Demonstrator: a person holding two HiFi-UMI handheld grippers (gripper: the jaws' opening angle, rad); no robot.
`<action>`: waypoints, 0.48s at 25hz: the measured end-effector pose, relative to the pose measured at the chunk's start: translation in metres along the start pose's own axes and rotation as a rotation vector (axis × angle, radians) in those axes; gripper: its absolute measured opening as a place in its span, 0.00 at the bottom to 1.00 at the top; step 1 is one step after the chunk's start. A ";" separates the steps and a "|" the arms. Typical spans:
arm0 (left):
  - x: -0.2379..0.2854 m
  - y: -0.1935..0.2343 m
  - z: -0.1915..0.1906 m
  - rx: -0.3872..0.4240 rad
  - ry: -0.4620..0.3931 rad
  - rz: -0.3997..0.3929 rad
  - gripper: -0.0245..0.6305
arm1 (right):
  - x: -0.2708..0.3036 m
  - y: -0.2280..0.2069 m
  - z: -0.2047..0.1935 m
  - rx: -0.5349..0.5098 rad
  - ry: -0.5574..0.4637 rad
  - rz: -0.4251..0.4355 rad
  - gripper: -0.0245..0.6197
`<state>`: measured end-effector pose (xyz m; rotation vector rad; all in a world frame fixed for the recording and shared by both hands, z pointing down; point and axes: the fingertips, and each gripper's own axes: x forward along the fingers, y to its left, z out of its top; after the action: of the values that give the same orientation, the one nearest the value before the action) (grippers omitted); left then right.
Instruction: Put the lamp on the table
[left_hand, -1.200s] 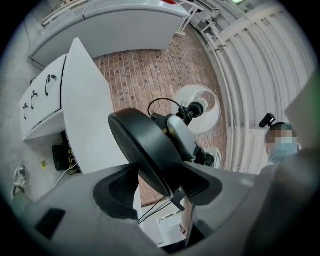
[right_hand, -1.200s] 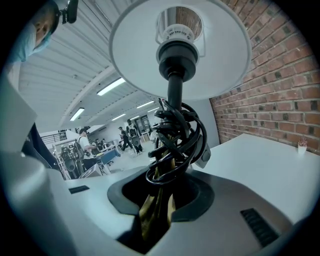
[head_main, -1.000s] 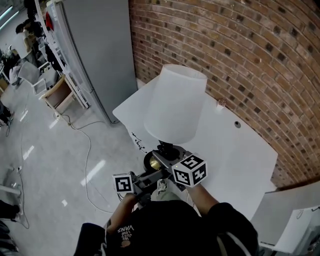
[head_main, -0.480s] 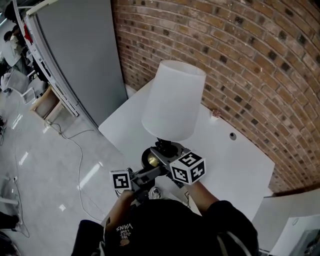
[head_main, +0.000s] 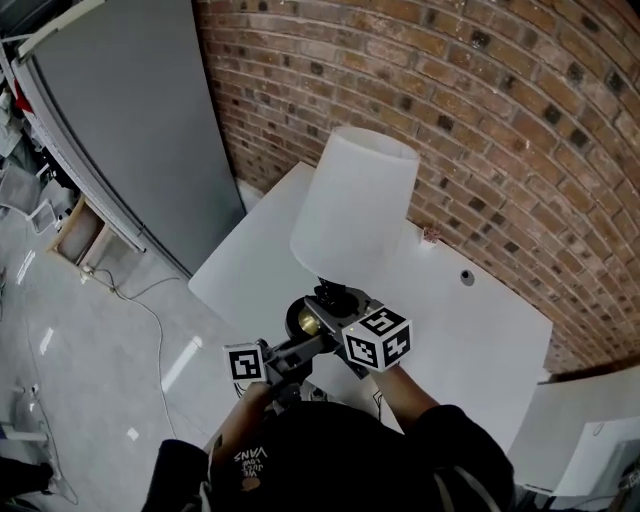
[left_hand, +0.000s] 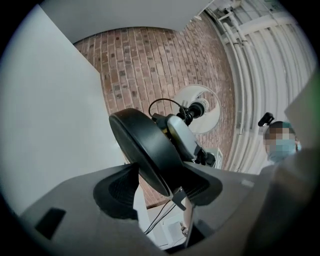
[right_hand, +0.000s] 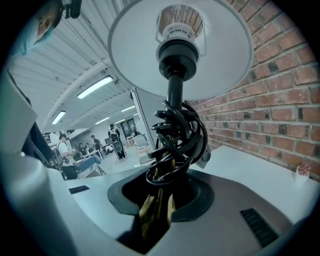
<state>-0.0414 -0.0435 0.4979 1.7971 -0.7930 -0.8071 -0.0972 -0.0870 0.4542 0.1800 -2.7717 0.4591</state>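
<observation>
The lamp has a white shade (head_main: 355, 210), a brass stem wound with black cord (right_hand: 175, 135) and a round black base (head_main: 308, 320). I hold it upright over the near edge of the white table (head_main: 470, 330). My right gripper (head_main: 335, 310) is shut on the cord-wrapped stem just above the base; its marker cube shows below the shade. In the right gripper view the gripper (right_hand: 159, 202) clamps the brass stem. My left gripper (head_main: 300, 347) is shut on the rim of the base, seen as a black disc (left_hand: 147, 150) between the jaws of the gripper (left_hand: 160, 185).
A brick wall (head_main: 520, 130) runs behind the table. A grey panel (head_main: 120, 130) stands at the left, with a cable (head_main: 165, 330) on the floor. A small pink object (head_main: 431, 235) and a round hole (head_main: 466, 277) are on the tabletop. A white chair (head_main: 580, 420) is at the right.
The lamp, held in both grippers, has come nearer to the brick wall and further over the table. The grip on it is unchanged.
</observation>
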 end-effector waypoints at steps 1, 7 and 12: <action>0.002 0.003 0.007 0.003 0.017 -0.008 0.42 | 0.004 -0.005 0.003 0.001 -0.003 -0.019 0.20; 0.010 0.018 0.051 0.006 0.152 -0.049 0.42 | 0.029 -0.041 0.027 0.048 -0.053 -0.166 0.20; 0.019 0.035 0.089 0.059 0.234 -0.058 0.41 | 0.045 -0.076 0.044 0.081 -0.090 -0.282 0.20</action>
<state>-0.1076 -0.1147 0.5001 1.9326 -0.6200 -0.6014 -0.1391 -0.1758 0.4522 0.6145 -2.7549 0.4999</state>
